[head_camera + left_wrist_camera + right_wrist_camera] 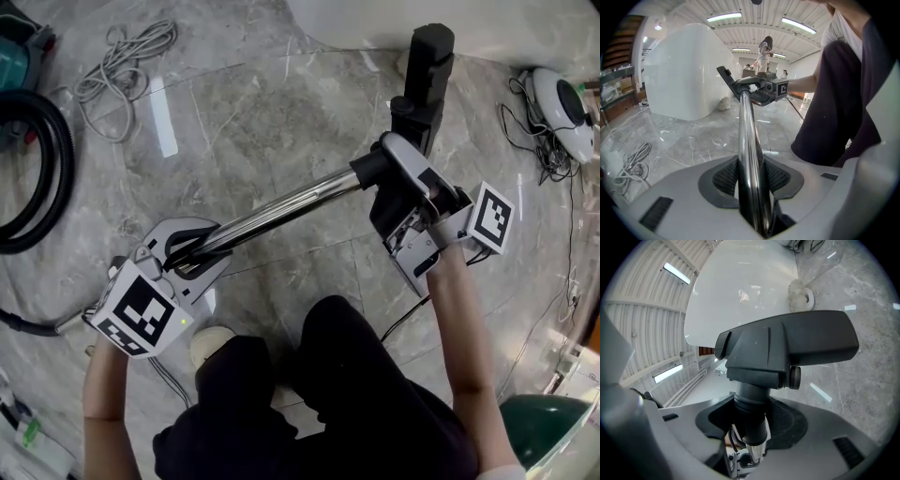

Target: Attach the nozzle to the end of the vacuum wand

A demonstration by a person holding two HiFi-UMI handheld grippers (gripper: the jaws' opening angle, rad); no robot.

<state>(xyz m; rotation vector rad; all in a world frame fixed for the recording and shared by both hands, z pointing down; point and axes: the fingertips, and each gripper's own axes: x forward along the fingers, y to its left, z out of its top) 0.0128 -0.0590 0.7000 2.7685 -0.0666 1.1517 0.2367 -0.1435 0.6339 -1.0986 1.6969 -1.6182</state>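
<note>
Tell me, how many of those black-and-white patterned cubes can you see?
2. One marker cube is on the left gripper, lower left, which clamps the vacuum wand. The other is on the right gripper, at right, which holds the nozzle. None seems hidden.

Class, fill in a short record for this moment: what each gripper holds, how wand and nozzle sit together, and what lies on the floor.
Left gripper: jaws shut on the chrome wand
Right gripper: jaws shut on the black nozzle's neck
Join: neck meets the wand's far end; locking cannot be told
Floor: black hose, grey cable coil
</note>
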